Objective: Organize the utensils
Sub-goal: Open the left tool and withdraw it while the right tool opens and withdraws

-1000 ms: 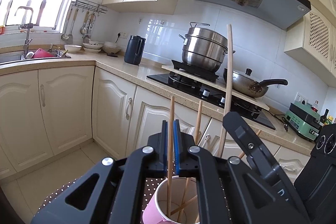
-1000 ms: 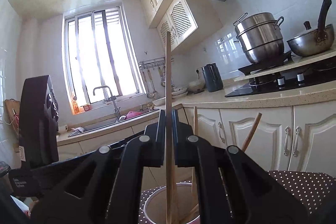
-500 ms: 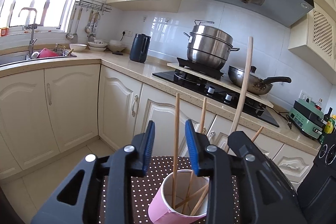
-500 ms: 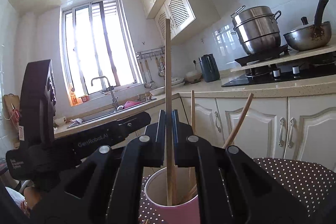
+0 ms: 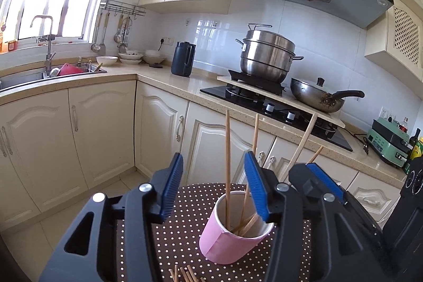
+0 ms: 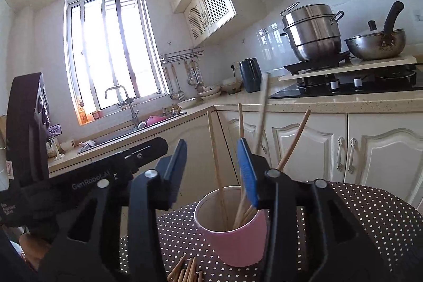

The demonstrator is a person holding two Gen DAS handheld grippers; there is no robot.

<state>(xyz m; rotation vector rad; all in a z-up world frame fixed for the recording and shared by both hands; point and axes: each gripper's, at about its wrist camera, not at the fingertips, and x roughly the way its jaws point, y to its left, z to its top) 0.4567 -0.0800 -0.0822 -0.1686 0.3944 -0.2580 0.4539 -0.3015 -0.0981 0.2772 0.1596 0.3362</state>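
Note:
A pink paper cup (image 5: 227, 242) (image 6: 238, 239) stands on a brown polka-dot tablecloth (image 5: 185, 205) (image 6: 370, 208) and holds several wooden chopsticks (image 5: 227, 163) (image 6: 215, 157). My left gripper (image 5: 214, 186) is just behind the cup, its jaws opening. One upright chopstick rises between the blue pads, and neither pad touches it. My right gripper (image 6: 211, 171) is also opening over the cup, with a chopstick free between its pads. A blurred chopstick (image 6: 261, 110) leans right above the cup. Each gripper shows in the other's view, the right gripper (image 5: 317, 181) and the left gripper (image 6: 105, 176).
Loose chopsticks (image 5: 185, 274) (image 6: 187, 271) lie on the cloth at the near edge. Behind are cream cabinets (image 5: 103, 128), a counter with a dark kettle (image 5: 182, 58), a steel pot (image 5: 267, 57) and a wok (image 5: 317, 97) on the hob, and a sink (image 5: 39, 75). A hand (image 6: 29, 242) is at lower left.
Both grippers were shut on a chopstick and have opened. The chopsticks now stand loose in the cup. Both grippers have drawn back from the cup, so more of it shows.

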